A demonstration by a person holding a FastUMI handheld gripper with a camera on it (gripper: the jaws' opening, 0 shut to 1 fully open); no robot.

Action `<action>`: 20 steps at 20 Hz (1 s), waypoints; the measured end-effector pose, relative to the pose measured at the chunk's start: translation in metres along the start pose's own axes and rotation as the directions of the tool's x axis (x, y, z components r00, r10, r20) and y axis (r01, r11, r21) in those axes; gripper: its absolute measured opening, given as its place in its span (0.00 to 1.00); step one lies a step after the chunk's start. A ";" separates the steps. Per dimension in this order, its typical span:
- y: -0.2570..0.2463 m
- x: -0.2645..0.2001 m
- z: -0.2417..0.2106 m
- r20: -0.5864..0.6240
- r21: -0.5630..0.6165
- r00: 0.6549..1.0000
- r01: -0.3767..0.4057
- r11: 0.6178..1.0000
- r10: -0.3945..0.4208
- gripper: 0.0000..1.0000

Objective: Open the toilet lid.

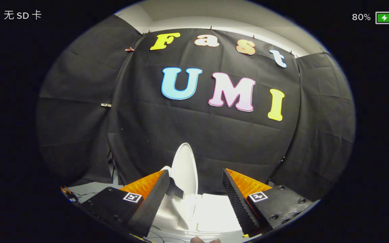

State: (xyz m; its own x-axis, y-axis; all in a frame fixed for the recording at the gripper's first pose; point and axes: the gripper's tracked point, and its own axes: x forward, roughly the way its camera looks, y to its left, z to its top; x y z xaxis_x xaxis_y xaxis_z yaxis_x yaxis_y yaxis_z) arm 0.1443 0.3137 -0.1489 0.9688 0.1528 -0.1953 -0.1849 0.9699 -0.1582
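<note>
We see the gripper (196, 175) with its two fingers spread wide apart and nothing pressed between them. Each finger (150, 199) has a ribbed inner face, and each carries a small square marker with a black-and-white pattern on its top; we cannot read any meaning from those patterns.

In the gap between the fingers, closer to the left one, stands the toilet lid (184, 170), white, raised upright and seen nearly edge-on. Whether the left fingertip touches it we cannot tell. A dark wedge-shaped piece (176, 190) juts from the left finger's side against the lid's lower part. Below the lid, between both fingers, lies the white toilet (211, 211), its flat top surface brightly lit.

Beyond the toilet hangs the booth's wall of black cloth (214, 135), creased and clipped along its top edge. To the left of the left finger, thin cables (83, 195) trail across a pale floor (93, 187).

We find no brand name or label on the toilet itself.
</note>
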 end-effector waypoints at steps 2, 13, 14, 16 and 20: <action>-0.010 -0.008 0.013 0.025 0.027 1.000 0.006 1.000 -0.007 0.99; -0.084 -0.053 0.063 0.092 0.087 0.995 0.025 0.996 -0.033 0.99; -0.092 -0.060 0.068 0.102 0.092 0.994 0.027 0.995 -0.036 0.99; -0.115 -0.072 0.077 0.123 0.091 0.990 0.051 0.995 -0.062 0.98; -0.150 -0.097 0.082 0.145 0.098 0.985 0.082 0.992 -0.096 0.98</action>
State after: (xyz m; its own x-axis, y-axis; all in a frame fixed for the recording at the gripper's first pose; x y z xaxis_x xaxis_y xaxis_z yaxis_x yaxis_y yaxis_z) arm 0.0918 0.1687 -0.0273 0.9957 0.0852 -0.0369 -0.0879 0.9931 -0.0781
